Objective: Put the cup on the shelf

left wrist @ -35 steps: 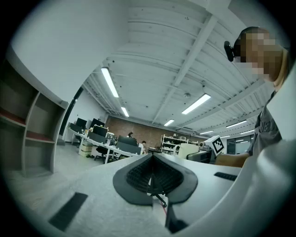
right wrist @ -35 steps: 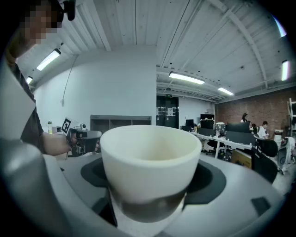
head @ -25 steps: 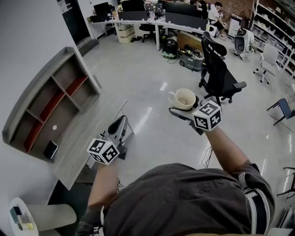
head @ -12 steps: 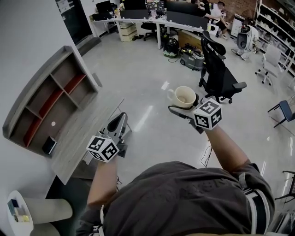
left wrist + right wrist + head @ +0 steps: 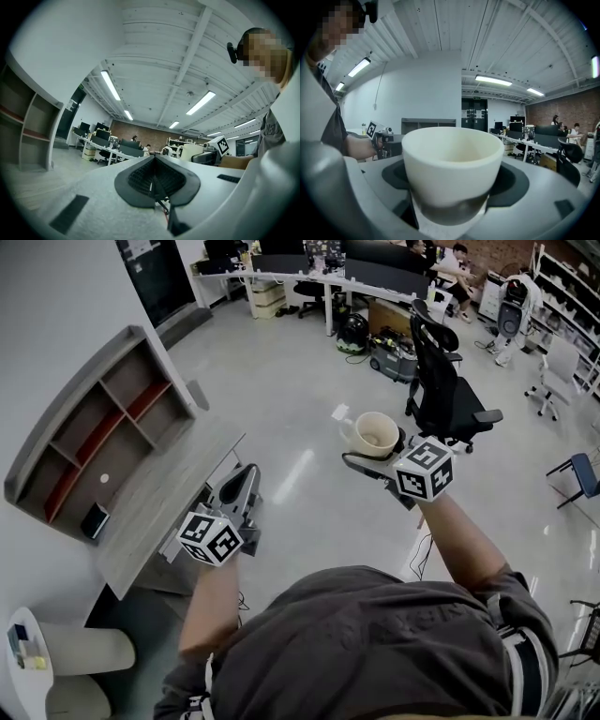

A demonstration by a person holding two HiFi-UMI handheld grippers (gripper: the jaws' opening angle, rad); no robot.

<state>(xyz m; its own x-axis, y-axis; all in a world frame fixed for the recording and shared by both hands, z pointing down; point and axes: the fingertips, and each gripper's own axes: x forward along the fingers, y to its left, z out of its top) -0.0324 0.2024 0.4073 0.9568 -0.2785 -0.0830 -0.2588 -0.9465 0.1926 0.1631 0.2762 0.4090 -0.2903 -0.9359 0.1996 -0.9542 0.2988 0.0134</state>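
Note:
A cream cup [image 5: 373, 435] with its handle to the left sits upright in my right gripper [image 5: 376, 454], held over the floor; the jaws stand wide and press on its lower body. In the right gripper view the cup [image 5: 452, 164] fills the middle, and its base is hidden between the pads. The grey shelf [image 5: 89, 423] with red-lined compartments hangs on the left wall above a desk [image 5: 159, 512], and shows far off in the right gripper view as the shelf [image 5: 429, 123]. My left gripper [image 5: 244, 479] is shut and empty by the desk's near edge, its pads [image 5: 161, 180] meeting.
A black office chair [image 5: 450, 390] stands just beyond the cup. On the desk lies a small dark box [image 5: 94, 519]. A white round stand [image 5: 33, 652] is at the lower left. Office desks with monitors [image 5: 309, 268] line the back; people sit there.
The cup stays gripped in the same spot. The head view has drifted, so the shelf and desk sit slightly higher and the left gripper a little nearer the desk edge.

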